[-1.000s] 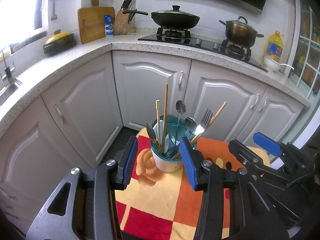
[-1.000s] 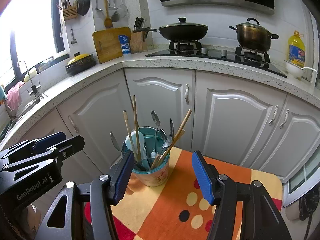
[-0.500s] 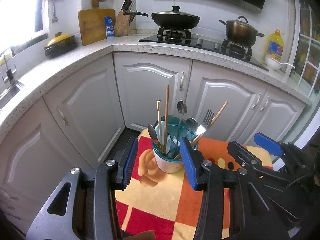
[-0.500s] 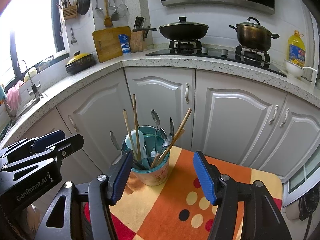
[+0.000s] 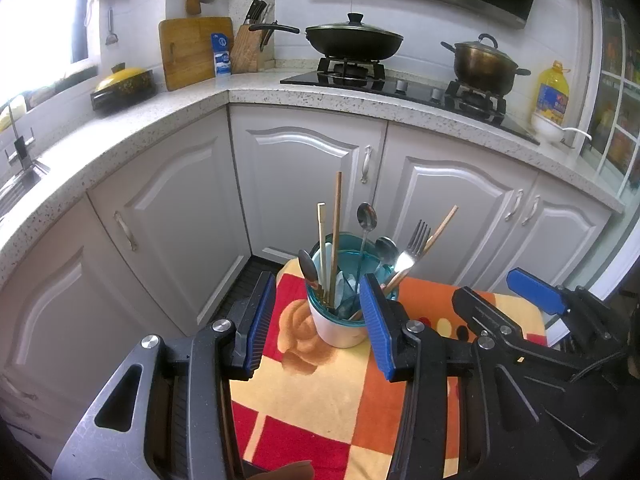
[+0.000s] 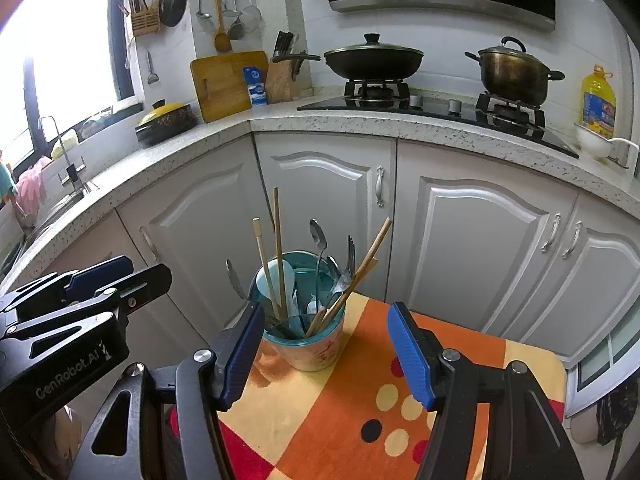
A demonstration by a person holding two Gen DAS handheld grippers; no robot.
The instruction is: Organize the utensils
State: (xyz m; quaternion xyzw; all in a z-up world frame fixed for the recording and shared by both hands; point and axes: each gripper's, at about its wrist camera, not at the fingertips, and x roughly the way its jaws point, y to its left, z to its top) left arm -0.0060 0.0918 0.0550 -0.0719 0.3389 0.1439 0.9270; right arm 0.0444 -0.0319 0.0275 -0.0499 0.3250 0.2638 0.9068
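The left gripper [image 5: 316, 316] hung with fingers spread wide and nothing between them, just short of the utensil cup [image 5: 340, 320] on the patterned cloth [image 5: 320, 400]. Chopsticks [image 5: 335, 236], spoons [image 5: 366, 220] and a fork [image 5: 412, 246] stood inside. The right gripper [image 6: 326, 354] gaped empty, the cup by its left finger.

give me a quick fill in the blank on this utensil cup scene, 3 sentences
1. The utensil cup stands on a checked cloth with its utensils pointing ____.
2. Both the left tongs and the right tongs are open and hold ____.
3. On the stove, the black wok is covered by a ____.

Missing words: up; nothing; lid
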